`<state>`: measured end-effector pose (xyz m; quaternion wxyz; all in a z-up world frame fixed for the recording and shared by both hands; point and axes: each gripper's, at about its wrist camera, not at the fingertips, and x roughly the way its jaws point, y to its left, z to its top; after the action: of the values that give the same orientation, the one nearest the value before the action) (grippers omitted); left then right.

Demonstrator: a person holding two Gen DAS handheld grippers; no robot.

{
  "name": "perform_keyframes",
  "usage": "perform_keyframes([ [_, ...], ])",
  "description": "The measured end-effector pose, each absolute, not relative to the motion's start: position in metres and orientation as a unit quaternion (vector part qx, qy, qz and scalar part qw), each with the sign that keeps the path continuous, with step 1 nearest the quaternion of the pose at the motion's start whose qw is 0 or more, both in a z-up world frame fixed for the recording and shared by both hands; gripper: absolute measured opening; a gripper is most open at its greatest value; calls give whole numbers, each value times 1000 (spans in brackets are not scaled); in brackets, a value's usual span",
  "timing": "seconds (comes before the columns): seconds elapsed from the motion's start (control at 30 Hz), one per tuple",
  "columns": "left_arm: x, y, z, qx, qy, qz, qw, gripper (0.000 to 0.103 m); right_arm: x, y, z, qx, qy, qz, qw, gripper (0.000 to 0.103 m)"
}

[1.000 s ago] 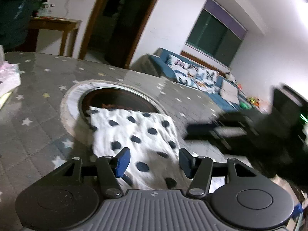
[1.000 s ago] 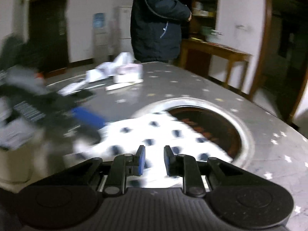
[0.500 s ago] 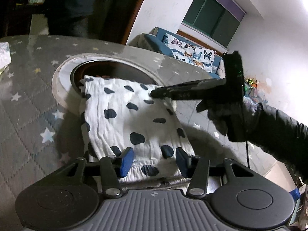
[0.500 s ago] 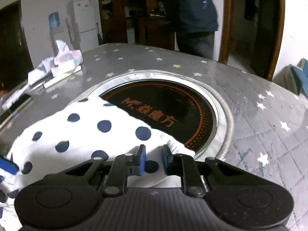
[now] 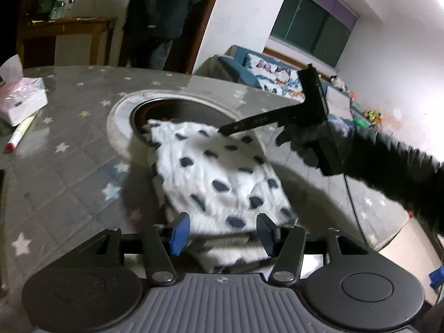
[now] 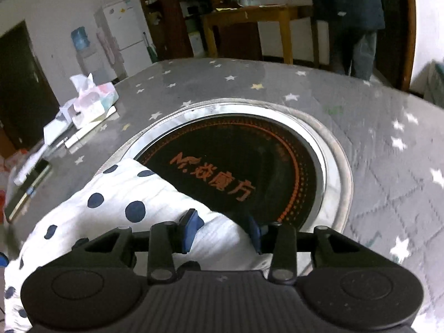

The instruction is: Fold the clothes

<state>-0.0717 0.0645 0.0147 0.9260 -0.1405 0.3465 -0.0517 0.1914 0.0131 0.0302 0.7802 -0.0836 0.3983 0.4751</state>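
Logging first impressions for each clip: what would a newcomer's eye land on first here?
The white cloth with dark blue dots, folded on the star-print table, its far edge lying over the round black cooktop with orange lettering. Next, the right gripper at that far edge, jaws opening with cloth between them.

One dotted cloth (image 5: 219, 172), one tissue pack (image 5: 22, 100), two tools (image 5: 223, 231) (image 6: 222, 229), one marker (image 5: 20, 131).
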Motion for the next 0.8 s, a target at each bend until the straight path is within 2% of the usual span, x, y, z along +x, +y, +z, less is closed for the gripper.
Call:
perform_keyframes([
  [0.03,-73,65,12,-141,353,-50,924,57,192,10,30,-75,405,478,776,37],
  [0.1,-75,67,6,-143,366,-49,918,57,192,4,30,-68,410,478,774,26],
  [0.2,-74,69,-3,-143,379,-48,913,57,188,-3,33,-71,409,471,779,15],
  [0.6,-45,76,-18,-154,373,-40,914,55,150,-72,54,-85,375,376,843,10],
  [0.8,-7,63,-19,-148,365,-57,917,39,127,-124,52,-69,369,300,877,10],
])
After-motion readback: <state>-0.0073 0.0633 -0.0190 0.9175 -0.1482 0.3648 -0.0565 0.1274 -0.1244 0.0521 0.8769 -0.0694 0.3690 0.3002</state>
